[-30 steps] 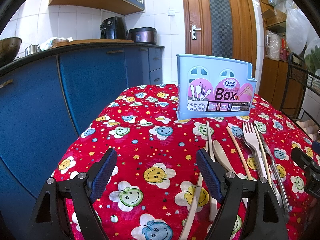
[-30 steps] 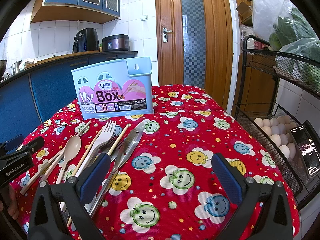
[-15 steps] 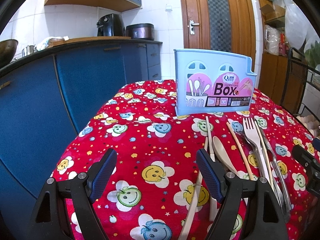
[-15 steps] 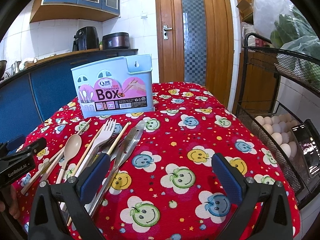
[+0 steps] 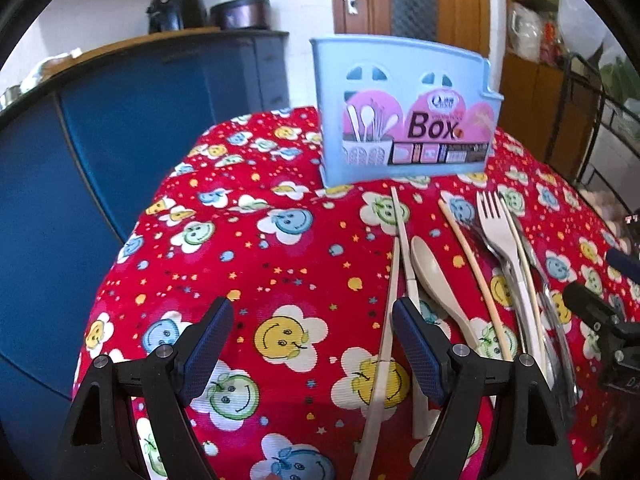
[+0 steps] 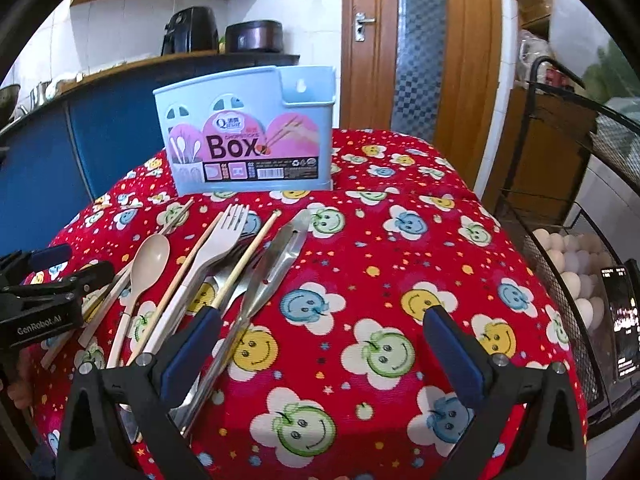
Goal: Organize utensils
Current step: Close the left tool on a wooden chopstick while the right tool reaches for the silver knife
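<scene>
A pale blue plastic box point(image 6: 250, 132), flat-fronted with arched cut-outs and a pink label, is stood upright at the far side of a red, woven, smiley-flower cloth point(image 6: 384, 280). Before it are laid a smooth beige spoon point(image 6: 150, 256), a cream fork point(image 6: 224, 236), thin wooden chopsticks point(image 6: 246, 260) and shiny metal tongs point(image 6: 280, 260), side by side. The left gripper point(image 5: 312, 344) and right gripper point(image 6: 320, 344) are held spread wide, nothing grasped, their blue pads point(image 6: 192, 344) ribbed.

chopsticks point(image 6: 244, 258) 4 | spoon point(image 6: 150, 254) 1 | forks point(image 6: 224, 232) 2 | tongs point(image 6: 276, 264) 1 | box point(image 6: 248, 136) 1
</scene>
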Demonstrator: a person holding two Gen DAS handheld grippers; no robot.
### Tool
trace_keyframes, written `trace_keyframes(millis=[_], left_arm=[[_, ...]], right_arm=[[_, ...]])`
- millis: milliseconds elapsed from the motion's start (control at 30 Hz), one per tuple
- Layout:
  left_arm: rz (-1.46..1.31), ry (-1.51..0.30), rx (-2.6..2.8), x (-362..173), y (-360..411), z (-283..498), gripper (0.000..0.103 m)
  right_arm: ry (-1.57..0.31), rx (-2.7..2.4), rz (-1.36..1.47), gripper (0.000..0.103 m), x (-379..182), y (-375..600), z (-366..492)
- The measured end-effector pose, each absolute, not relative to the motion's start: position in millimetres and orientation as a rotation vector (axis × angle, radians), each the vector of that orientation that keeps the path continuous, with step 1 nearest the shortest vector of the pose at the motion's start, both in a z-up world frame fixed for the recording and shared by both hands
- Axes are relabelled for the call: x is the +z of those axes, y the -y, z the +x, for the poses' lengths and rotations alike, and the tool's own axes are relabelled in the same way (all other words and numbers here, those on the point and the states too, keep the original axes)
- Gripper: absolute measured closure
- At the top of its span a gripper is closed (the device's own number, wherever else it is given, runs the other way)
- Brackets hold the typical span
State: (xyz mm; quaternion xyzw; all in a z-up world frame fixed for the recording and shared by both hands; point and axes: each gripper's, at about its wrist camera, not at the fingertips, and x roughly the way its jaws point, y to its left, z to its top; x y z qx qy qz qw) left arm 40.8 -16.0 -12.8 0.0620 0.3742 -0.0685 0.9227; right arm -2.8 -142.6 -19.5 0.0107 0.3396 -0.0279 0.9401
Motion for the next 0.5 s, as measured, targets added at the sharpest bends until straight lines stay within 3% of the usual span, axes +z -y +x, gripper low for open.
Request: trace_keyframes(millis=[233, 367, 500], left_arm=[[0.193, -0.823, -0.174, -17, 24, 52, 0.021], [0.231, -0.836, -0.193, -18, 26, 60, 0.021], [0.222, -0.872, -0.217, -18, 23, 70, 0.021]], right_arm=[[-0.761, -0.047, 0.02, 0.003, -17, 144, 12], [-0.813, -0.036, 0.016, 0.017, -20, 144, 22], [-0.853, 0.01, 0.035, 0.022, -22, 143, 29]])
